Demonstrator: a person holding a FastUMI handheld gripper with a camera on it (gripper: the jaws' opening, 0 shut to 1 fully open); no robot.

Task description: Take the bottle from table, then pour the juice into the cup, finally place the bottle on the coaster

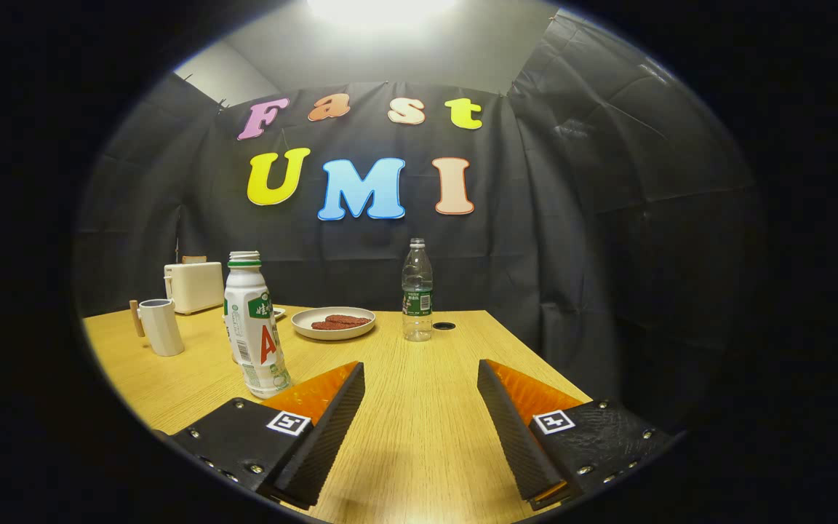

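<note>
Claw (pixel 420 389) is held wide open with nothing in it, low over the tabletop (pixel 419 437); white juice bottle (pixel 254 327) is parked just ahead-left, so it's probably being lined up.

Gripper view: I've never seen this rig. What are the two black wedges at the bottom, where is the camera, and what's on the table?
The camera rides on a hand-held gripper, looking forward along its two fingers; those are the wedges. They stand open and hold nothing. On the wooden table, a white uncapped juice bottle stands just ahead of the left finger. Beyond it are a white cup and a toaster. Farther back sit a plate of reddish food and a clear water bottle.
</note>
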